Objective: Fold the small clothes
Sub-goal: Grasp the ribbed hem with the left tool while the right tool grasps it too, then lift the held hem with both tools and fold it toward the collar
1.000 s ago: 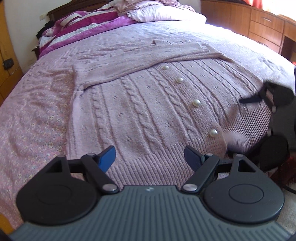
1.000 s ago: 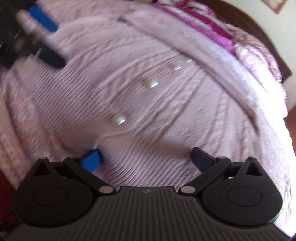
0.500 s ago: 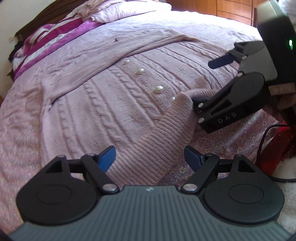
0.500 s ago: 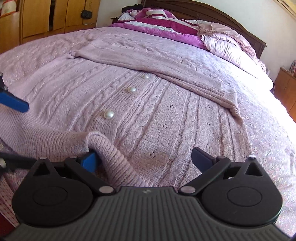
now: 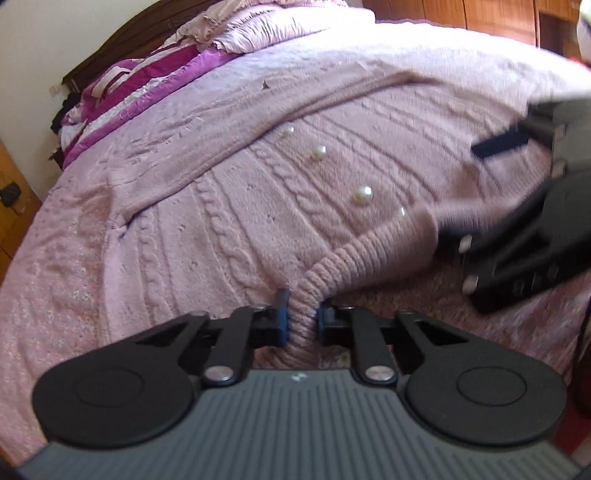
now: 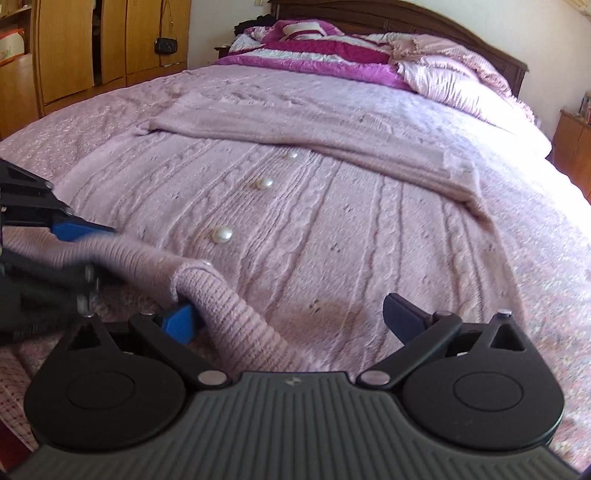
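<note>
Left wrist view: the left gripper (image 5: 300, 318) had just been closing and was clenched on the ribbed hem (image 5: 334, 271) of the pink cable-knit cardigan (image 5: 229, 206), the knit bunched between its blue pads (image 5: 282, 314).
Cardigan, place: spread flat on the bed (image 6: 535, 229), button side up, a sleeve (image 6: 314, 144) folded across its upper part; its near hem lifted off the cover.
Pearl buttons (image 5: 362, 194): four showed in the left wrist view, the nearest half hidden by the raised hem; the right wrist view showed three clearly (image 6: 222, 234) and a sliver of a fourth.
Right gripper, own view (image 6: 291, 317): jaws spread wide, not gripping; the hem corner (image 6: 221, 306) lay draped against the left blue pad (image 6: 179, 325), with the far pad well apart from the knit.
Right gripper, left wrist view (image 5: 532, 229): blurred and cut off by the right edge; its contact with the hem could not be made out there.
Left gripper, right wrist view (image 6: 40, 236): blurred, cut off at the left edge, one blue pad above the hem.
Surroundings: purple-and-white bedding (image 6: 314, 48) and pillows against a dark headboard (image 6: 424, 22); wooden wardrobes (image 6: 92, 44) with a small dark bag (image 6: 165, 45), seen clearly only in the right wrist view.
</note>
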Available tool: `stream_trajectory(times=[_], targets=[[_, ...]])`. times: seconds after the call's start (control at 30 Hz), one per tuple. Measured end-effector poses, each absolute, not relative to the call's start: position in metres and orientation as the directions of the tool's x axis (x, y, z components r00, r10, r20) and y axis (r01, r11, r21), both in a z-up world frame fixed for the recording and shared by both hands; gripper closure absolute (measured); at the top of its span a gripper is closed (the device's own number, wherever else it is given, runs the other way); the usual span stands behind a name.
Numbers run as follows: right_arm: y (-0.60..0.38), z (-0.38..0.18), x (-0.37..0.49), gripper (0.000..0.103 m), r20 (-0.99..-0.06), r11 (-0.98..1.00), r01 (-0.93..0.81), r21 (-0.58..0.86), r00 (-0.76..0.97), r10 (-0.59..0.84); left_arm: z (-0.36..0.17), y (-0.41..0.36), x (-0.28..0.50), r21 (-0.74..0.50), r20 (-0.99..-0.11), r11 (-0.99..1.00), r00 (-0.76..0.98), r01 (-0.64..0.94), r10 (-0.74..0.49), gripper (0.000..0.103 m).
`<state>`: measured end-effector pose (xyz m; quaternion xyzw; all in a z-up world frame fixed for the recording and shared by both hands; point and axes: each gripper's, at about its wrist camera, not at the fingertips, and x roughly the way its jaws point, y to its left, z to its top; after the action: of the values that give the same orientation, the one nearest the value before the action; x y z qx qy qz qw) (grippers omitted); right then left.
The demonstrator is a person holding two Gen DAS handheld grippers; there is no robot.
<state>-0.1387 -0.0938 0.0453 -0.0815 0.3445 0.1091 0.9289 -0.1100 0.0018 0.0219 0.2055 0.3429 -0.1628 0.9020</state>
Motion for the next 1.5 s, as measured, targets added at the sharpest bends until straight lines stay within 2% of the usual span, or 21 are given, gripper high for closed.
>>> stream_trajectory(times=[0.17,0.3,0.37,0.43,0.53,0.8,0.97,1.5], targets=[[-0.09,0.037,-0.144,0.001,-0.67,0.959,-0.277,-0.056,0.723,0.169,0.032,0.006,-0.111,0.214,-0.649,0.892,0.74,0.399,-0.175,0.089],[-0.091,0.038,-0.147,0.018,-0.645,0.968,-0.239,-0.076,0.752,0.135,0.046,0.01,-0.111,0.169,-0.617,0.91,0.761,0.378,-0.202,0.09],[-0.095,0.04,-0.148,0.031,-0.633,0.975,-0.21,-0.075,0.766,0.116,0.052,0.013,-0.109,0.144,-0.605,0.917,0.766,0.372,-0.216,0.09],[-0.099,0.042,-0.147,0.066,-0.631,0.979,-0.194,-0.065,0.768,0.11,0.058,0.013,-0.108,0.129,-0.597,0.917,0.767,0.379,-0.233,0.09],[-0.104,0.049,-0.144,0.087,-0.624,0.982,-0.19,-0.024,0.77,0.134,0.065,0.012,-0.106,0.128,-0.584,0.912,0.773,0.39,-0.248,0.091],[-0.119,0.088,-0.13,0.091,-0.51,0.979,-0.185,0.085,0.836,0.202,0.097,0.018,-0.086,0.069,-0.509,0.934,0.818,0.35,-0.269,0.091],[-0.123,0.11,-0.103,0.091,-0.477,0.97,-0.197,0.145,0.845,0.243,0.111,0.019,-0.066,0.063,-0.486,0.945,0.837,0.32,-0.251,0.091],[-0.115,0.181,-0.037,0.092,-0.32,0.96,-0.216,0.178,0.91,0.264,0.164,0.024,-0.009,0.046,-0.336,0.964,0.913,0.261,-0.232,0.091]])
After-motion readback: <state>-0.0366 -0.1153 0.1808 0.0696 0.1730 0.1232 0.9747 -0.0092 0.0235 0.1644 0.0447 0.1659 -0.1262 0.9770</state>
